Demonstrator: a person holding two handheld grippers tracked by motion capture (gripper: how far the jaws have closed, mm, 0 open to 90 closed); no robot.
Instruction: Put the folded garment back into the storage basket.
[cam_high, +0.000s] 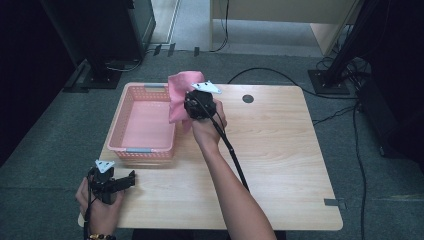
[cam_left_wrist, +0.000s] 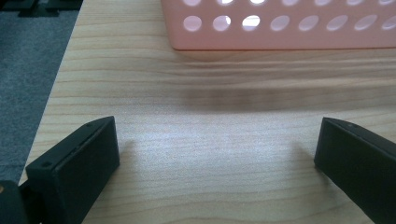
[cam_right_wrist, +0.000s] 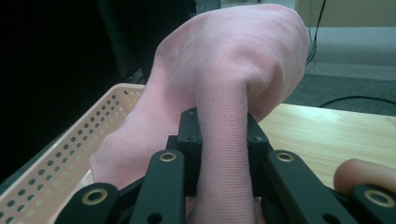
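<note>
A pink cloth (cam_high: 179, 95) hangs in the air at the right rim of the pink perforated basket (cam_high: 131, 142). My right gripper (cam_high: 192, 102) is shut on the pink cloth, and in the right gripper view the cloth (cam_right_wrist: 233, 74) bulges up between the closed jaws of that gripper (cam_right_wrist: 223, 133), with the basket (cam_right_wrist: 56, 168) below to the left. My left gripper (cam_high: 131, 176) rests at the table's near left corner, pointing right. Its black jaws stand wide apart over bare wood in the left gripper view (cam_left_wrist: 217, 149), with the basket's wall (cam_left_wrist: 280, 28) ahead.
The wooden table (cam_high: 280, 150) has open room on its right half, with a dark round grommet (cam_high: 248, 98) near the far edge. A black cable (cam_high: 235, 155) trails along the right forearm. Stands and cables sit on the grey floor beyond.
</note>
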